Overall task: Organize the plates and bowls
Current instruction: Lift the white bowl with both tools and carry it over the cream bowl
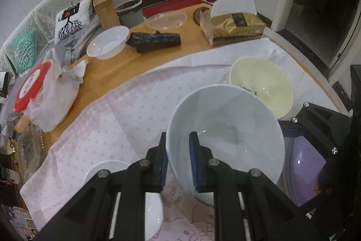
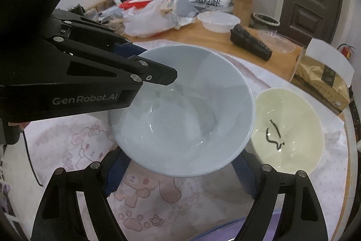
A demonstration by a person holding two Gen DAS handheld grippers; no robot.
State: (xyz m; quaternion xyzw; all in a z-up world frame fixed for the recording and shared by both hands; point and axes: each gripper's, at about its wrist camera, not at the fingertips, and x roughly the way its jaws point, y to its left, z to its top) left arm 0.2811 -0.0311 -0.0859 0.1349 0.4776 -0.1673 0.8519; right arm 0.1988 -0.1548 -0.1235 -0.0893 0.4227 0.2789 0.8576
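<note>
Pale blue bowl [image 1: 225,139] is held above the pink patterned cloth [image 1: 112,123] on the wooden desk [image 1: 108,69]. The left tool [image 1: 178,146] is clenched on its near left rim, one finger inside and one outside the wall. The right tool [image 2: 180,173] stands wide open, and its fingers are under the bowl, not touching it as far as I can see. A cream bowl [image 2: 291,130] with a dark mark inside sits on the cloth just to the right. A purple bowl [image 1: 304,168] lies near at the right, and a white bowl [image 1: 155,207] near at the left. Far on the desk are a white plastic bowl [image 1: 108,42], a black roll [image 1: 155,41] and a tissue box [image 1: 237,28].
</note>
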